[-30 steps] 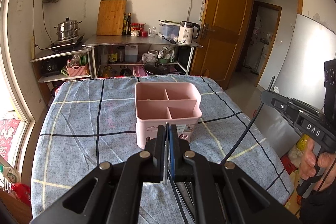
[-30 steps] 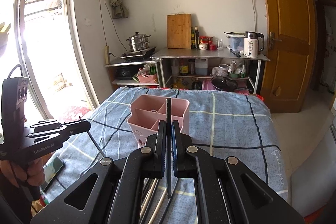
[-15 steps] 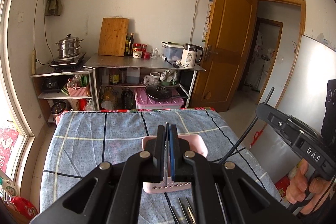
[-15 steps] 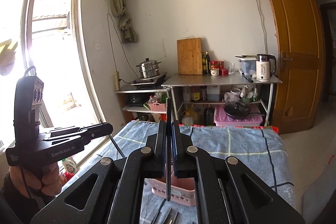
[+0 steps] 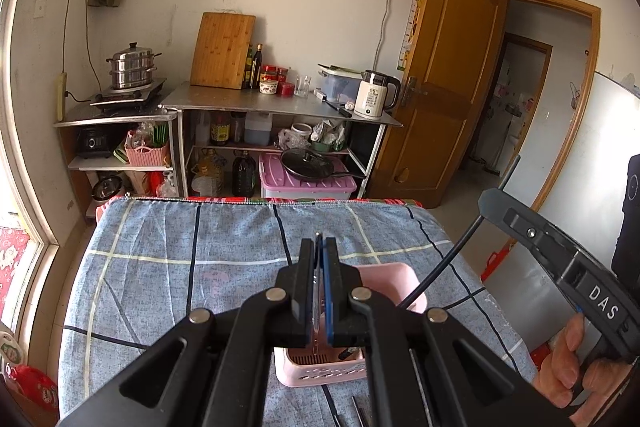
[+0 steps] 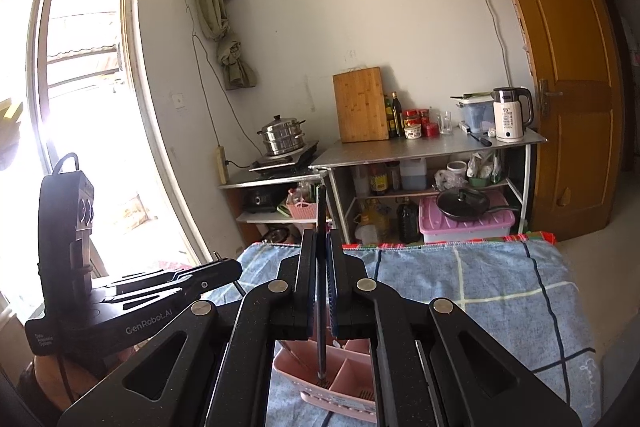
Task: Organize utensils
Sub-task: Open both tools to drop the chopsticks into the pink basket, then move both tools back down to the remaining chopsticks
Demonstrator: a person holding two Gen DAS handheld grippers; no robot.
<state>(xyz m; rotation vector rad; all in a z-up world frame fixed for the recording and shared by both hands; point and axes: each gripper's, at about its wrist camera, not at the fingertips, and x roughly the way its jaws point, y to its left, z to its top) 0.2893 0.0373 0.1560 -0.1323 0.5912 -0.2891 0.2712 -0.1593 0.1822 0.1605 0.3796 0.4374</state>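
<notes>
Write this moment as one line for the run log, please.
left gripper: shut on thin utensil | right gripper: shut on black chopstick, tip inside pink caddy

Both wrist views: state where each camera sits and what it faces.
Left wrist: rides the left claw, facing the kitchen shelves; right claw and hand show.
Right wrist: rides the right claw, tilted down over the table; left claw shows.
Shared: pink organizer, blue cloth.
</notes>
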